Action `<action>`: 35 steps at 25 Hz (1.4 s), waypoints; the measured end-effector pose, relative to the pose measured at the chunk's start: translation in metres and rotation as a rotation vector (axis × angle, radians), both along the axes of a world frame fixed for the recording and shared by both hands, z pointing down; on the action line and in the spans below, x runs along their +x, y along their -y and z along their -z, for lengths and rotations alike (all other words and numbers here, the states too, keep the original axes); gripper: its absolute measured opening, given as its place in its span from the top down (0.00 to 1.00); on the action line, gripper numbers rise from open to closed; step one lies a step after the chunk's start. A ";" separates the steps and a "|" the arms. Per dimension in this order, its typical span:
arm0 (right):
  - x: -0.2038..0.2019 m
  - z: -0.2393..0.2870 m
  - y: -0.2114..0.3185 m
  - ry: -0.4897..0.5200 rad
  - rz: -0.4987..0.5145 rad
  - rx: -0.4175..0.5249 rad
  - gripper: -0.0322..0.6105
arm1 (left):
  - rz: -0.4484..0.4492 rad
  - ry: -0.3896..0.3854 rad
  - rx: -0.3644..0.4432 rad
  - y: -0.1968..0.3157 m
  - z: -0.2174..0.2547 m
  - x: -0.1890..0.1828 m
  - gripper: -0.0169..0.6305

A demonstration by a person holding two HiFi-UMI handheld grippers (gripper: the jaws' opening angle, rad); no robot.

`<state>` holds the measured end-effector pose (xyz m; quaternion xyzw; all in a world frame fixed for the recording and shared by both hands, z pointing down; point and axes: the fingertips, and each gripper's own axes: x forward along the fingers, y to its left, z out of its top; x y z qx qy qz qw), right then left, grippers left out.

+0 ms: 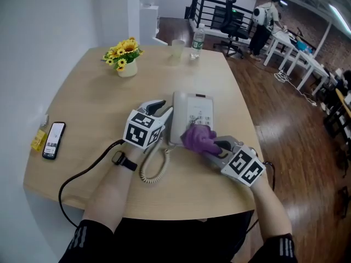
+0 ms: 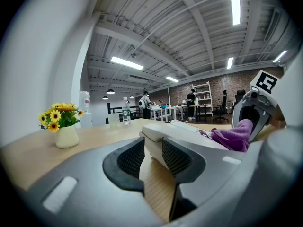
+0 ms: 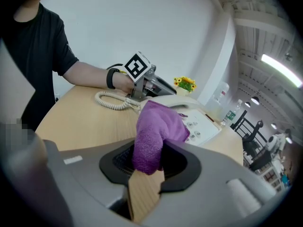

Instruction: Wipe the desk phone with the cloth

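Observation:
The white desk phone [image 1: 193, 112] lies in the middle of the round wooden table [image 1: 93, 108], its coiled cord [image 1: 156, 172] looping toward me. A bunched purple cloth [image 1: 197, 138] rests on the phone's near keypad area, and my right gripper [image 1: 213, 145] is shut on it. In the right gripper view the cloth [image 3: 154, 126] hangs out from between the jaws over the phone [image 3: 201, 124]. My left gripper [image 1: 163, 109] sits at the phone's left edge by the handset, open. In the left gripper view the phone's end [image 2: 175, 131] lies just past the gripper [image 2: 152, 155].
A pot of yellow flowers [image 1: 125, 56] stands at the back left. A cup [image 1: 177, 48] and a water bottle [image 1: 198, 39] stand at the far edge. A smartphone [image 1: 54, 139] and a yellow item [image 1: 38, 139] lie near the left edge. A black cable [image 1: 82, 177] trails off the front.

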<state>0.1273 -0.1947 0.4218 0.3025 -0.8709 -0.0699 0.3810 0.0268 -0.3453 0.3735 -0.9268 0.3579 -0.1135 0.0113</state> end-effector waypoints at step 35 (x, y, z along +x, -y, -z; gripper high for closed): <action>0.103 0.079 0.089 0.626 -0.391 0.096 0.76 | -0.001 -0.004 -0.005 0.001 -0.001 -0.001 0.80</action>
